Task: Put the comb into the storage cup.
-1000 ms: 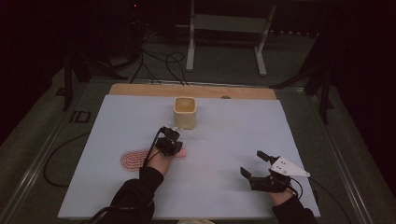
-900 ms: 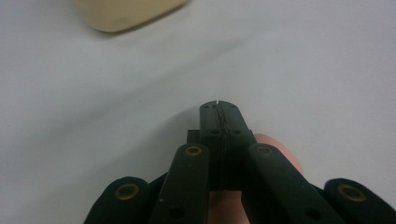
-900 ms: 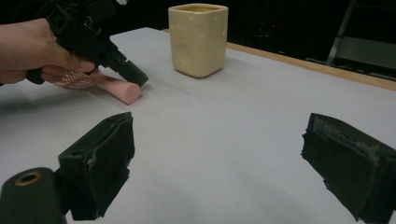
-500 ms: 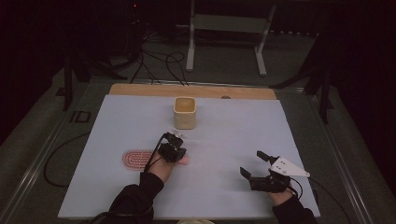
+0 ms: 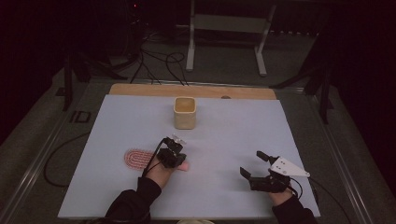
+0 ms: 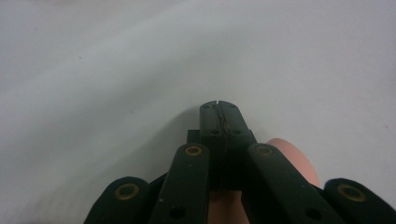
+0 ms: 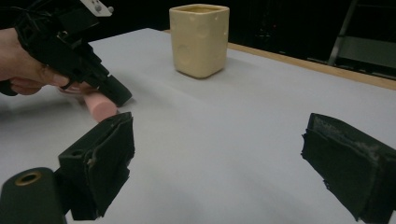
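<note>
A pink brush-like thing lies flat on the white table [image 5: 233,130], its ribbed oval head [image 5: 136,158] to the left and its smooth handle end [image 5: 185,166] to the right. My left gripper [image 5: 180,161] is shut and tilted down onto the table, right over that handle. In the left gripper view the jaws [image 6: 219,106] meet with nothing between them, and the pink handle [image 6: 294,154] shows beneath them to the right. My right gripper [image 5: 252,164] stands open near the front right, empty [image 7: 224,158]. From it I see the left gripper [image 7: 119,95] touching the pink handle [image 7: 100,106].
A cream square cup [image 5: 185,113] [image 7: 199,39] stands upright at the back middle of the table. A wooden strip [image 5: 140,89] runs along the far edge. Beyond it are a metal stand [image 5: 224,23] and floor cables [image 5: 159,60].
My left gripper has drifted slightly toward the near edge and lower over the pink handle. The right gripper has stayed in place, open.
</note>
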`<state>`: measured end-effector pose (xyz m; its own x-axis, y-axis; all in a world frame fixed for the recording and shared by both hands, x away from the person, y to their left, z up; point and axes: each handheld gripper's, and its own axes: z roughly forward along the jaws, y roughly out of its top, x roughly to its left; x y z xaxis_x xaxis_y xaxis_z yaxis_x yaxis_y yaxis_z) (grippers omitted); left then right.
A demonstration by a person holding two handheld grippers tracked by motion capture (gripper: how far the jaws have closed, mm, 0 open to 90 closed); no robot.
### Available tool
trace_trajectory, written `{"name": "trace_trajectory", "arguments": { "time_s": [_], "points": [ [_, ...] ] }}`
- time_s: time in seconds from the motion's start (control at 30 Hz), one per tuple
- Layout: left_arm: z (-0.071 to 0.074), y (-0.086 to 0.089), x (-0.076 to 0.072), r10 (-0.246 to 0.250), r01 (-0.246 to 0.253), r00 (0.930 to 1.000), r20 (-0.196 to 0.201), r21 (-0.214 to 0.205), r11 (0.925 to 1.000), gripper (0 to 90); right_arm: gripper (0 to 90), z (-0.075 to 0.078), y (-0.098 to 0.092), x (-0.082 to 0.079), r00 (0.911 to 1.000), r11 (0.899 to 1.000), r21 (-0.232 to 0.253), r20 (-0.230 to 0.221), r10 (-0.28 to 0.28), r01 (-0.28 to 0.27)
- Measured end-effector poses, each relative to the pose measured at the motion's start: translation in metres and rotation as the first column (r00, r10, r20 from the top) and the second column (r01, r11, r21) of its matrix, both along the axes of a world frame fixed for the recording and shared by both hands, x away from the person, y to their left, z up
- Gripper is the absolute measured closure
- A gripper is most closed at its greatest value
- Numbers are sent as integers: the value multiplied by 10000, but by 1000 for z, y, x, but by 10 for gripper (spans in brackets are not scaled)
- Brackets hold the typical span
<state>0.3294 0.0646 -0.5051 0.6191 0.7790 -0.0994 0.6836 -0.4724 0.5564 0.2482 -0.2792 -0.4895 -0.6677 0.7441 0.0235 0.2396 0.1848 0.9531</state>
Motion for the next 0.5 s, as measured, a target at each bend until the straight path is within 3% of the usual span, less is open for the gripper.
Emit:
{"name": "trace_trajectory", "arguments": {
  "time_s": [0.5],
  "points": [
    [0,3,-25,-558,559,9984,-65,159,9983,900,90,0,0,0,10000,10000,14,54,2,-2]
  ]
}}
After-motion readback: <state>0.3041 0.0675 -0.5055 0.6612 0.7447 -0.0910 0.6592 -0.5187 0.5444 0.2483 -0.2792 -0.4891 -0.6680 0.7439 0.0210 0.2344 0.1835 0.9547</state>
